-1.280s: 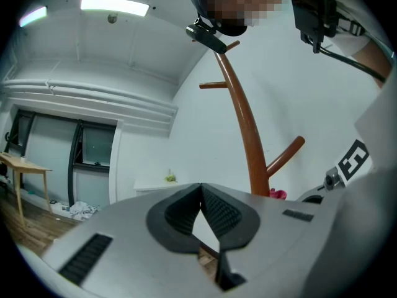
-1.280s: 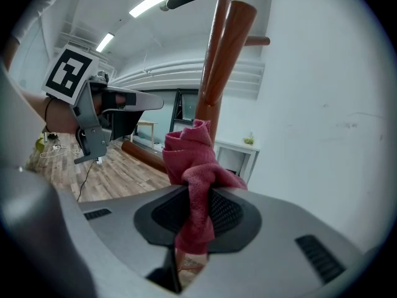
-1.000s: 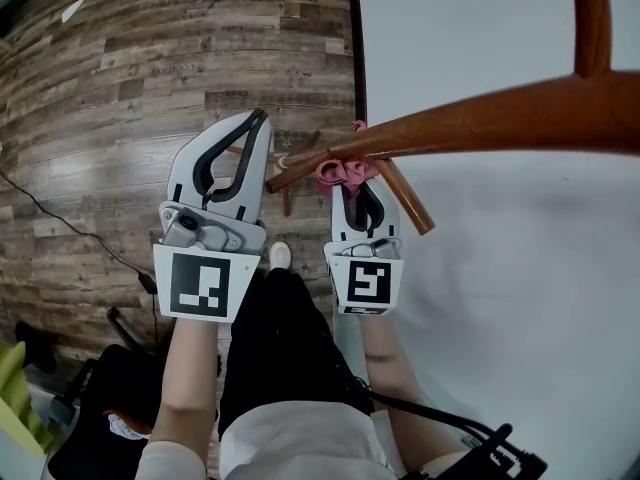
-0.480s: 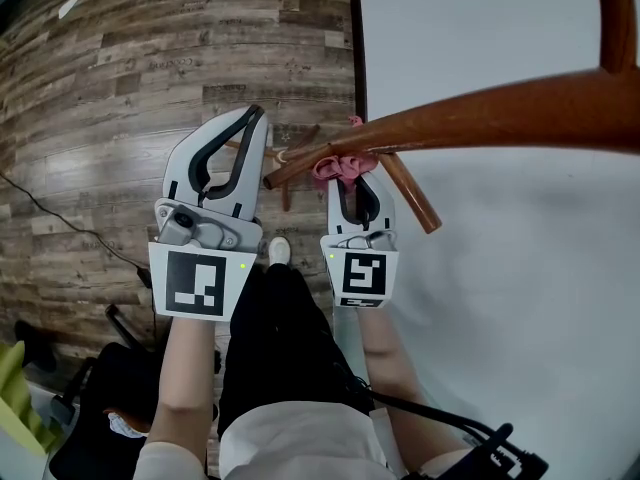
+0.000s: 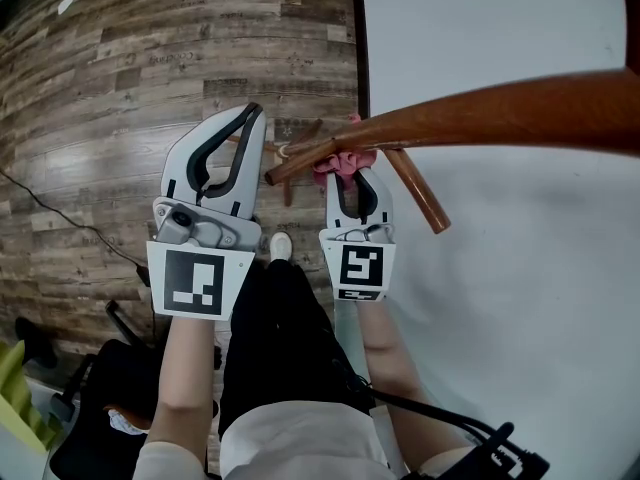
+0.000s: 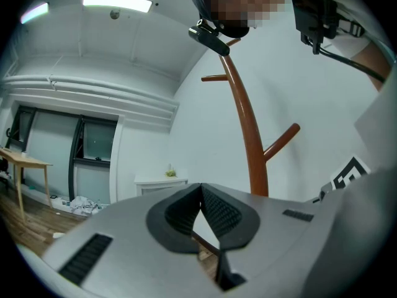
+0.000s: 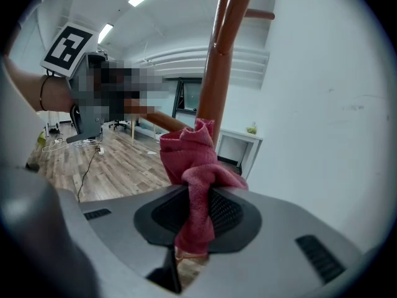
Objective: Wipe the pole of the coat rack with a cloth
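Note:
The brown wooden pole (image 5: 480, 118) of the coat rack runs from the upper right down toward the floor in the head view, with a short peg (image 5: 415, 190) branching off. My right gripper (image 5: 350, 164) is shut on a pink cloth (image 5: 345, 161), which presses against the underside of the pole. In the right gripper view the cloth (image 7: 195, 172) bunches out of the jaws, touching the pole (image 7: 217, 67). My left gripper (image 5: 254, 118) hovers left of the pole, shut and holding nothing. The pole (image 6: 245, 135) also rises ahead in the left gripper view.
A white wall (image 5: 520, 298) fills the right side, with a dark baseboard along the wood-plank floor (image 5: 120, 88). The rack's feet (image 5: 295, 138) spread on the floor below. The person's legs and a black cable lie underneath. A white cabinet (image 7: 242, 148) stands by the wall.
My right gripper has slid the pink cloth a little up along the pole. The left gripper has barely moved.

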The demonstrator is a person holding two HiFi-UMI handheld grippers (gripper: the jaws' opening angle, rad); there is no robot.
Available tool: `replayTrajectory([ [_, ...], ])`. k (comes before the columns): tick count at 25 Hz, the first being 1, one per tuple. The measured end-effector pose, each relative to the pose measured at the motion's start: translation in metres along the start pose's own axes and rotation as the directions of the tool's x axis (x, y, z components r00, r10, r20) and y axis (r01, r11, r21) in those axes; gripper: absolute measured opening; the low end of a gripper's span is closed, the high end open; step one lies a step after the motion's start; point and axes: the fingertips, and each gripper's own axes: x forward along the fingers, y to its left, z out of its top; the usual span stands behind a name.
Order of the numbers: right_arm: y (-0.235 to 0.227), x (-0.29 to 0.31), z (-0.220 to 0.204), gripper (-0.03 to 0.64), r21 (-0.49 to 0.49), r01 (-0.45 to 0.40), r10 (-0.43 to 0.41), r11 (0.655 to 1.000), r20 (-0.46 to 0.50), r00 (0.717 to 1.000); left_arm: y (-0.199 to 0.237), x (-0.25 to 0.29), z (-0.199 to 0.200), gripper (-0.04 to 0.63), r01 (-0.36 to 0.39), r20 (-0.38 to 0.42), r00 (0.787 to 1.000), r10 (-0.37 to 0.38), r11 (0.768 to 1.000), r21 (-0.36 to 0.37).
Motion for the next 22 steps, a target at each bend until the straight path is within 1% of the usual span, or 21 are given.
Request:
replayTrajectory([
  [22, 0.007, 0.011, -0.022, 0.086, -0.003, -0.006, 0.006, 1.0, -0.046, 0.999, 0.002, -0.006, -0.017, 0.015, -0.017, -0.03, 0.999, 0.016, 0.999, -0.03],
])
